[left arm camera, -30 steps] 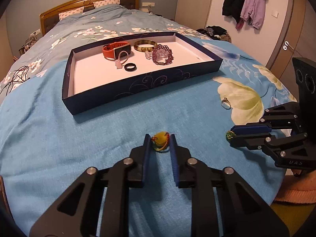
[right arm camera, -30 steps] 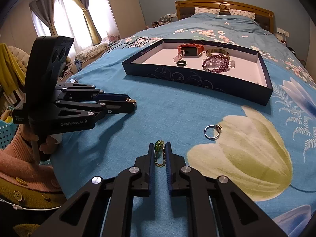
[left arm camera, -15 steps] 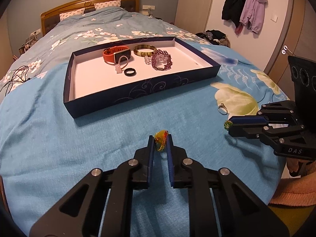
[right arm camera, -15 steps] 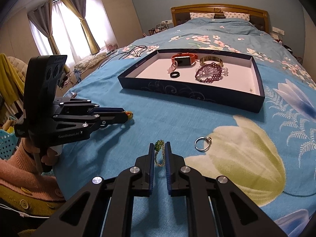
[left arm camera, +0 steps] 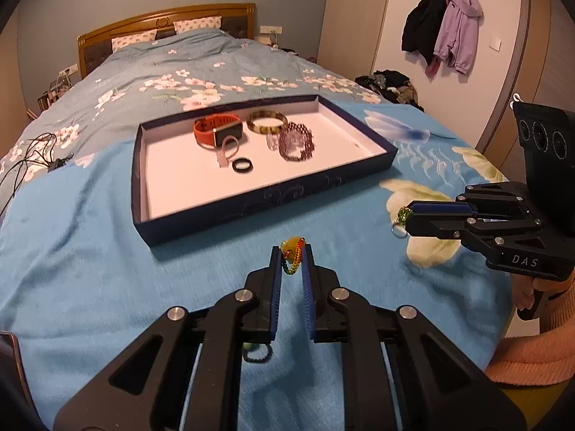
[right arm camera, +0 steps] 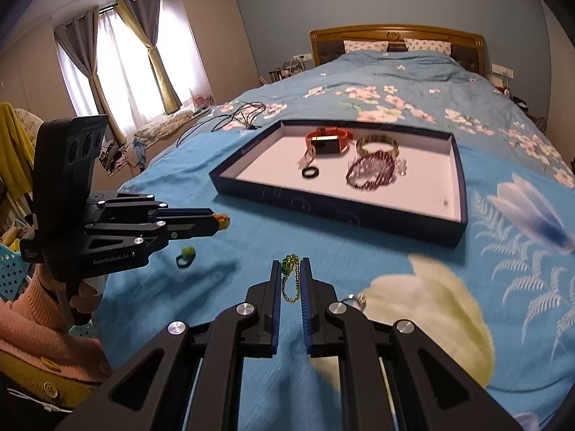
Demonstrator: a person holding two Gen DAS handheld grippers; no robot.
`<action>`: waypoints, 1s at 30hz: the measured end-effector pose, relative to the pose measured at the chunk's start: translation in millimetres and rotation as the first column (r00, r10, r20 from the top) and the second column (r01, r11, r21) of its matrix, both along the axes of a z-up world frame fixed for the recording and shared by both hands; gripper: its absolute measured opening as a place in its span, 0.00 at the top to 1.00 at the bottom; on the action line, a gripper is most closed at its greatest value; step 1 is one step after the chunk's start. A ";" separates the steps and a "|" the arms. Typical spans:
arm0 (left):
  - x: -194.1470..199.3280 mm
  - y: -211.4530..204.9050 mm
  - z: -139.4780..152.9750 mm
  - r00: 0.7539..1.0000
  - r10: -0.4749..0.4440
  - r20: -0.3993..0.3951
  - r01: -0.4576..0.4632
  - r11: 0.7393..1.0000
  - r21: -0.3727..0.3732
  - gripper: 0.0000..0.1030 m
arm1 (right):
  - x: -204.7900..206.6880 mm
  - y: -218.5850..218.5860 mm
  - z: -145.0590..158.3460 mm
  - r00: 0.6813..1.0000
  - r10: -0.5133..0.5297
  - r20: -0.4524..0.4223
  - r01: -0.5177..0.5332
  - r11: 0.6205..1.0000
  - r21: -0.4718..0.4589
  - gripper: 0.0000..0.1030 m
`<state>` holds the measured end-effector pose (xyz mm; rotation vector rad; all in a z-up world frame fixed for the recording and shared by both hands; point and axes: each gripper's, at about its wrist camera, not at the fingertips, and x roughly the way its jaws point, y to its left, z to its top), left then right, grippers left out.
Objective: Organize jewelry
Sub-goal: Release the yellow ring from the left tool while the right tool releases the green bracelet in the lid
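My left gripper (left arm camera: 291,251) is shut on a yellow bead charm with a red-green beaded loop (left arm camera: 291,248), held above the blue bedspread. My right gripper (right arm camera: 288,265) is shut on a green bead pendant with a gold chain (right arm camera: 290,276) that hangs between the fingers. The dark blue tray (left arm camera: 258,208) lies ahead on the bed and holds an orange watch (left arm camera: 215,131), a gold bangle (left arm camera: 266,122), a purple beaded bracelet (left arm camera: 296,140) and a black ring (left arm camera: 242,166). A silver ring (right arm camera: 355,300) lies on the bedspread by my right fingers.
A small green bead on a dark loop (right arm camera: 186,255) lies on the bedspread under the left gripper. Black cables (right arm camera: 233,115) lie on the bed left of the tray. The wooden headboard (right arm camera: 395,41) is at the far end. Coats hang on the wall (left arm camera: 442,32).
Both grippers have risen off the bedspread with their pieces held. The left gripper closed from open onto the yellow charm. The green bead on a loop now shows on the bed.
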<state>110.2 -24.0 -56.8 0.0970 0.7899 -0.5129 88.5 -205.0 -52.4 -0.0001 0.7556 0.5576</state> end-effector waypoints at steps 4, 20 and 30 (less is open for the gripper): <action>2.1 0.2 7.9 1.000 0.000 0.024 0.000 1.000 -0.004 0.89 | 8.6 -2.0 7.1 1.000 -0.002 0.021 0.002 1.000 0.002 0.92; 27.6 1.7 29.0 0.997 0.020 0.071 -0.019 1.000 -0.012 0.89 | 50.6 -2.7 25.2 0.998 -0.004 0.063 0.003 1.000 0.016 0.92; 54.5 0.2 30.7 0.997 0.037 0.062 -0.036 0.999 -0.016 0.89 | 79.9 -1.2 21.0 0.999 -0.019 0.040 0.019 1.000 -0.004 0.92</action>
